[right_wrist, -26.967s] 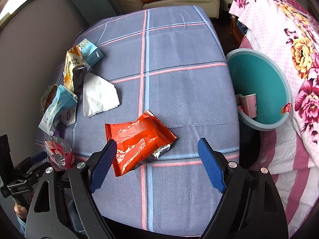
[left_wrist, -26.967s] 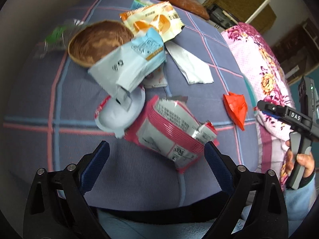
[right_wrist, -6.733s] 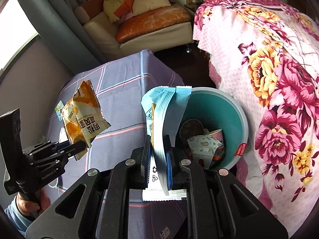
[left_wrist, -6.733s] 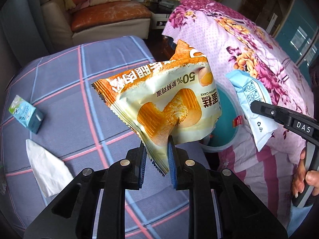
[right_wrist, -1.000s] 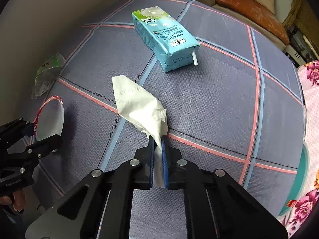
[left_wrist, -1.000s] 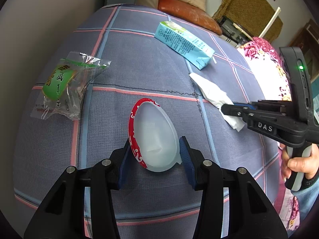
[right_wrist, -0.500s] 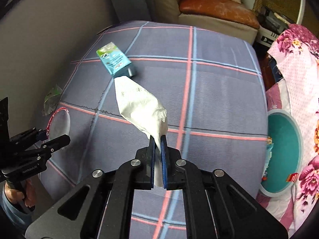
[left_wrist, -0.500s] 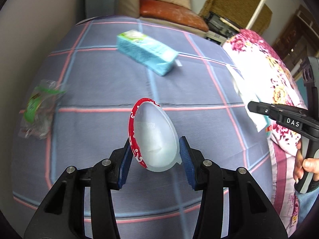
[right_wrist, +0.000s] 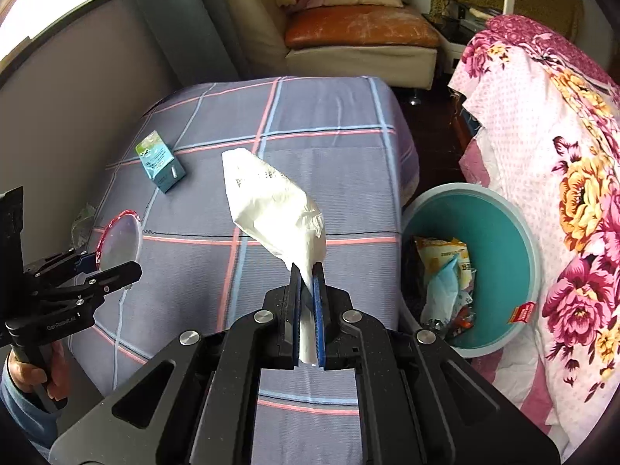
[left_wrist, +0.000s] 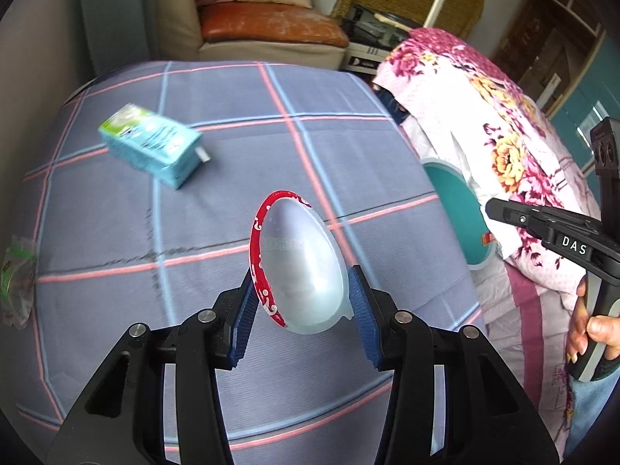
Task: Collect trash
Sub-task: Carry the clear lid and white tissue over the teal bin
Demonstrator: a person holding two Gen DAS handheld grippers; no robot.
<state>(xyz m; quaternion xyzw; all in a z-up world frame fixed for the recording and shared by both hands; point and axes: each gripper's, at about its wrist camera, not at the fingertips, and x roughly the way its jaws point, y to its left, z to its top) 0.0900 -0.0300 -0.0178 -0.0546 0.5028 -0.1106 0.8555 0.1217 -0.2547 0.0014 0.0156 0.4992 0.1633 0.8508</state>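
My left gripper (left_wrist: 300,286) is shut on a clear egg-shaped plastic lid with a red rim (left_wrist: 298,259) and holds it above the checked cloth. It also shows in the right wrist view (right_wrist: 118,242). My right gripper (right_wrist: 308,279) is shut on a crumpled white paper wrapper (right_wrist: 271,209), raised above the table beside the teal trash bin (right_wrist: 503,228). The bin holds several wrappers (right_wrist: 445,271). A teal milk carton (left_wrist: 151,149) lies on the table's far left. A green-and-clear plastic bag (left_wrist: 15,271) lies at the left edge.
The table carries a purple checked cloth (left_wrist: 232,155). A bed with a pink floral cover (right_wrist: 562,155) stands right of the bin. A sofa with an orange cushion (right_wrist: 356,27) is behind the table. A grey wall (right_wrist: 77,77) runs along the table's left side.
Both grippers have lifted and swung right toward the bin with their loads. The bin now sits closer in both views, and the carton and plastic bag have slid left.
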